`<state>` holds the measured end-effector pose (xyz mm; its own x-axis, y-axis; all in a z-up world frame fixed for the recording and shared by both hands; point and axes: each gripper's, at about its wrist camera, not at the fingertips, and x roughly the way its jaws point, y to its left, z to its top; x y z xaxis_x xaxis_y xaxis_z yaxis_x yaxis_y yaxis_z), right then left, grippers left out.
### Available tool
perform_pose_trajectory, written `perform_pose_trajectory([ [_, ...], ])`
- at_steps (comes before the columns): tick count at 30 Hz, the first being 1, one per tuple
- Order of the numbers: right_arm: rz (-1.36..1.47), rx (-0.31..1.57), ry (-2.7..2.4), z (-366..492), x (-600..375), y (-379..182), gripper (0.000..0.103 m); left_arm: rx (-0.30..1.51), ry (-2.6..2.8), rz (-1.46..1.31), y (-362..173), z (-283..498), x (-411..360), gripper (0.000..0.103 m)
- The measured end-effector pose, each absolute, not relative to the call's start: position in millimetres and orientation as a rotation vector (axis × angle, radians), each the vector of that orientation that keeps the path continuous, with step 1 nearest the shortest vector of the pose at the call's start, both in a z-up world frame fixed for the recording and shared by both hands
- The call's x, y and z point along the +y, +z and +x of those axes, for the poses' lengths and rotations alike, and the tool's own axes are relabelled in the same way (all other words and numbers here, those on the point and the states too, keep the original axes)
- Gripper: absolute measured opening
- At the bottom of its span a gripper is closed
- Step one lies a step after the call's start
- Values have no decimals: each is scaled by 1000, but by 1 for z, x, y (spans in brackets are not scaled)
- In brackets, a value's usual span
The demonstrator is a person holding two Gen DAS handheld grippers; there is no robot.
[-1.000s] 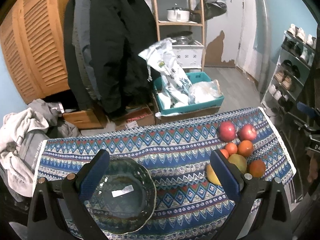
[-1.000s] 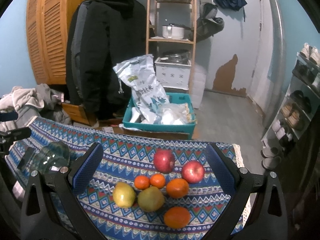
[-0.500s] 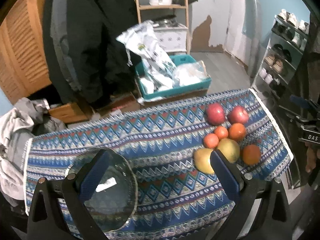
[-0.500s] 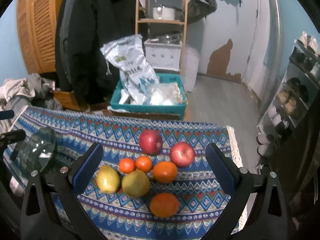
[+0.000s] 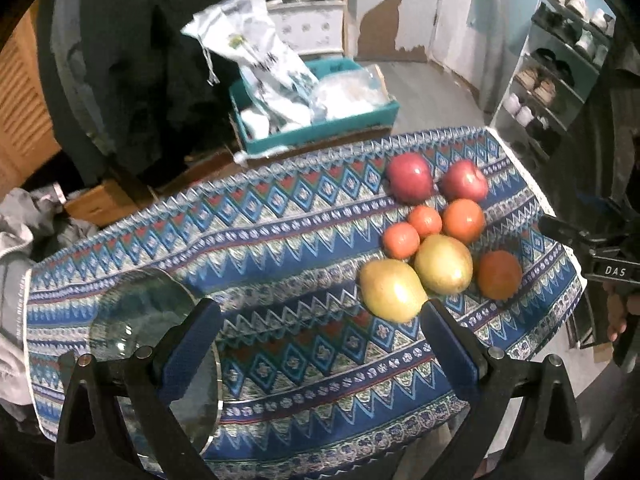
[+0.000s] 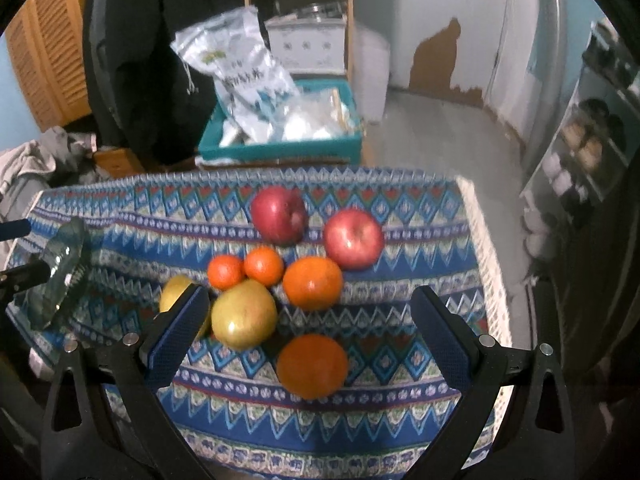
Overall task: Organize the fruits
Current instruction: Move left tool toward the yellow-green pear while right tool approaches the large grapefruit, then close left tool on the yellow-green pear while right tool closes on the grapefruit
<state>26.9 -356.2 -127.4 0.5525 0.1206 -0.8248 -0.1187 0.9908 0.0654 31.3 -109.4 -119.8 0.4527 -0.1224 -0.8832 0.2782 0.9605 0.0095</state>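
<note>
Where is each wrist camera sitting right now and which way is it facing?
Left wrist: on the left gripper, above the table's near edge, looking across the patterned tablecloth; glass bowl lower left, fruit pile to the right; its two open fingers show, also a hand holding the other gripper.
Right wrist: on the right gripper, over the fruit, nearest orange between its open fingers; the bowl sits far left.
Shared: bowl, fruit pile, tablecloth, teal crate behind the table.

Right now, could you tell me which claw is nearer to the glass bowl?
Left. The left claw hangs over the glass bowl, one finger overlapping its rim. The right claw is over the fruit, the bowl far left.
</note>
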Motion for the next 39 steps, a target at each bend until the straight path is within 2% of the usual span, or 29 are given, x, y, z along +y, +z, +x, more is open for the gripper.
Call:
perform_pose_trajectory([
  [12,-22,1149,135,37,-363,-190,100,1159,-312,229,-163,38,-139,101],
  [27,-90,1282,177,45,-349,-240,100,1277,-339,183,-209,58,-151,101],
  [32,-110,1316,199,49,-345,-253,88,1292,-351,165,-217,63,-158,101],
  [35,-109,1334,222,51,-342,-259,78,1304,-357,155,-221,67,-163,101],
  [36,-108,1334,231,51,-341,-260,72,1308,-361,152,-222,68,-165,101],
  [39,-121,1327,239,52,-338,-260,70,1323,-369,143,-228,72,-171,101],
])
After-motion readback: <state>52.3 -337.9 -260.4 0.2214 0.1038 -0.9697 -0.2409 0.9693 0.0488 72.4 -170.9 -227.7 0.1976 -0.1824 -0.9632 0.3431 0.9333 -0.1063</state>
